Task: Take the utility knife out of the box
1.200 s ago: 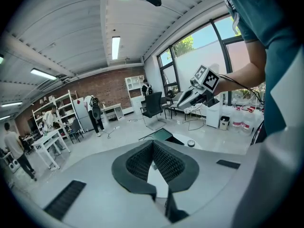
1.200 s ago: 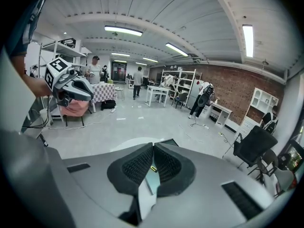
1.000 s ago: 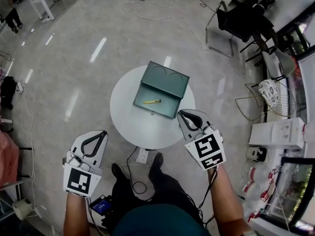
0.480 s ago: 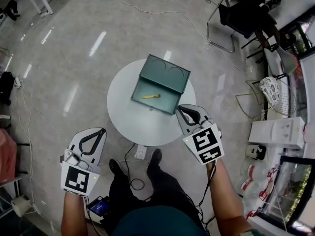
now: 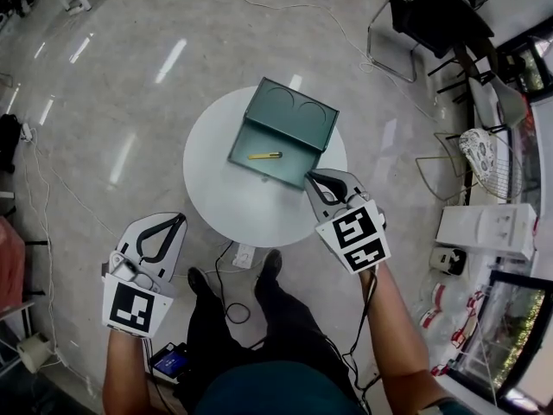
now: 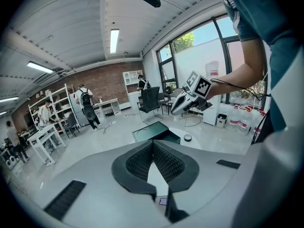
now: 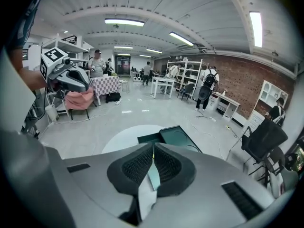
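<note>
Because the utility knife is lying in the open green box toward the table's far edge, the right gripper is hovering at the near right edge, probably for reaching it, jaws pressed together and empty. The left gripper, likewise closed on nothing, is hanging off the left edge. The knife's blade is showing too small to judge.

utility knife: details too small | box: near part hidden by jaws of right gripper

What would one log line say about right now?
box: open on table | utility knife: inside box | left gripper: shut, empty | right gripper: shut, empty
</note>
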